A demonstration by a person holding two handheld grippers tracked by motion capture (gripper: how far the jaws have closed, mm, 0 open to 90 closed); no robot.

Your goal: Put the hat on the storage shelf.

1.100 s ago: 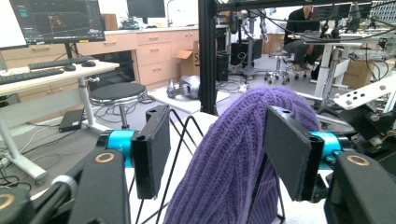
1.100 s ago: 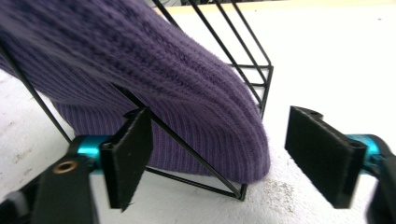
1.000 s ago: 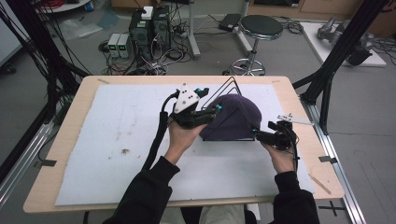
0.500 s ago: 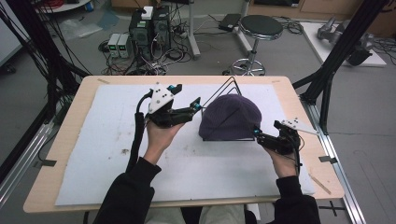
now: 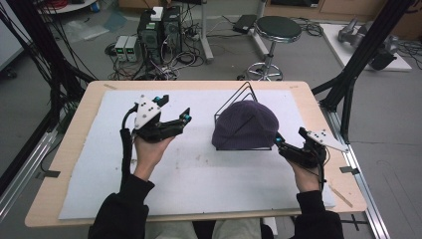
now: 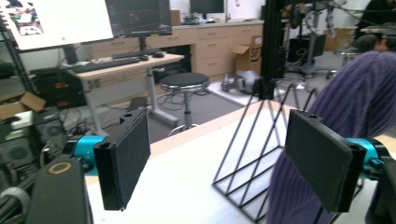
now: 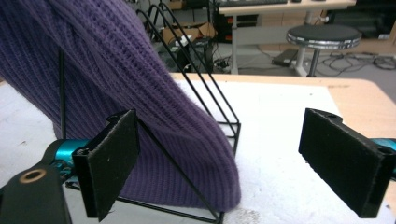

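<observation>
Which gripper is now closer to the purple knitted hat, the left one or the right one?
The right. The right gripper sits open just beside the purple knitted hat at its lower right edge. The left gripper, jaws just opened and empty, is well off to its left.

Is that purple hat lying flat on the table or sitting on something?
Sitting on something: the purple hat is draped over a black wire rack, whose bars poke out above and below the knit in the high view.

From the high view you look forward and down over the whole table [image 5: 74, 149] from your own side. Your left gripper view looks level across it, close to the wire rack [image 6: 254, 154] and purple hat [image 6: 369, 102]. Your right gripper view faces them from closer still.
</observation>
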